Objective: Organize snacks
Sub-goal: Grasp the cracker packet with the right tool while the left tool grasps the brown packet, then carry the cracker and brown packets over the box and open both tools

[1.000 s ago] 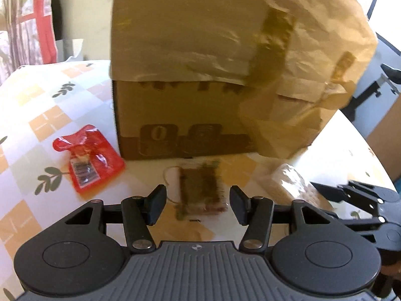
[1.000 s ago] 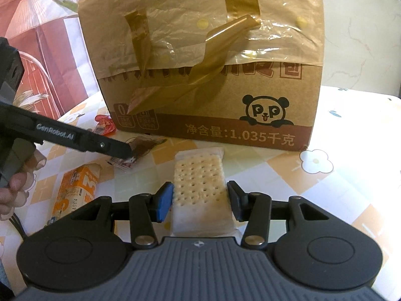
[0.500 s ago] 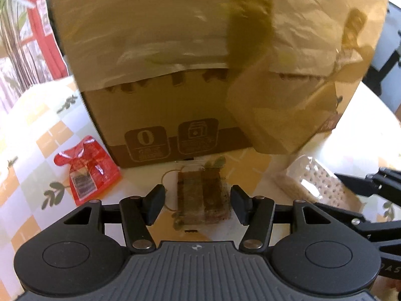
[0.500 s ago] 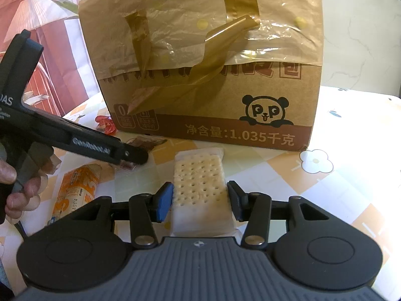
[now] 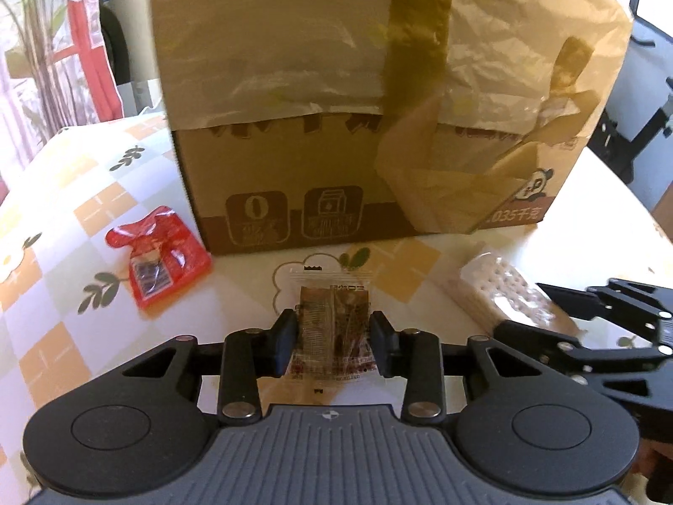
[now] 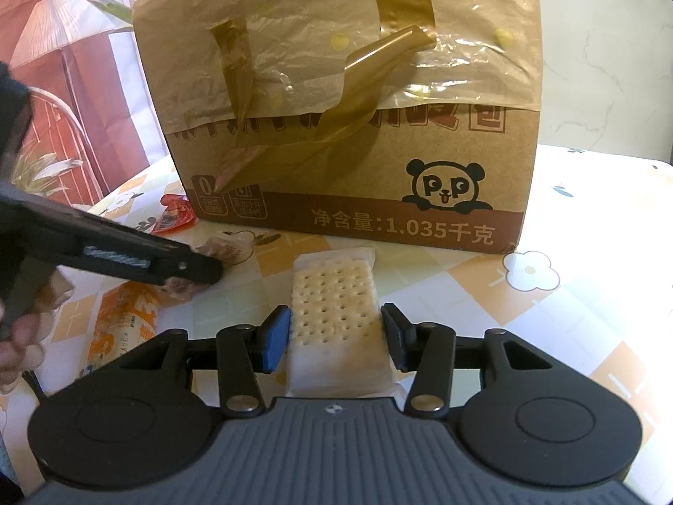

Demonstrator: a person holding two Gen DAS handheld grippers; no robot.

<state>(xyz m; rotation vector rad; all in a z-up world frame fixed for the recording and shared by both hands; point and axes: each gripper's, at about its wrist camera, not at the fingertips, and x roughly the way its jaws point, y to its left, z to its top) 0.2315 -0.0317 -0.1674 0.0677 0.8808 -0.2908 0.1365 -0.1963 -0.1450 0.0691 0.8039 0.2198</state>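
While you look through your left wrist camera, your left gripper (image 5: 334, 338) has its two fingers pressed against the sides of a small clear packet (image 5: 332, 328) with something brown inside. The packet lies on the table (image 5: 54, 252), which has a cloth with orange squares and little leaves. Just behind the packet stands a big cardboard box (image 5: 294, 193) with crinkly brown plastic (image 5: 483, 42) taped over its top. A red snack packet (image 5: 162, 259) lies to the left, near the box's corner. On the right you see your right gripper (image 5: 542, 309) coming in from the side, with the cracker pack (image 5: 500, 290) between its fingers.

When you look through your right wrist camera, your right gripper (image 6: 336, 332) is spread a little, with one finger on each side of the cracker pack (image 6: 336, 315). You cannot tell if the fingers touch it. The pack lies flat on the table (image 6: 568, 336), in front of the box (image 6: 420, 193) with the panda on it. Your left gripper (image 6: 193, 271) reaches in from the left and holds the small packet (image 6: 223, 250). An orange snack pack (image 6: 122, 320) lies below it, and the red packet (image 6: 174, 214) sits by the box.
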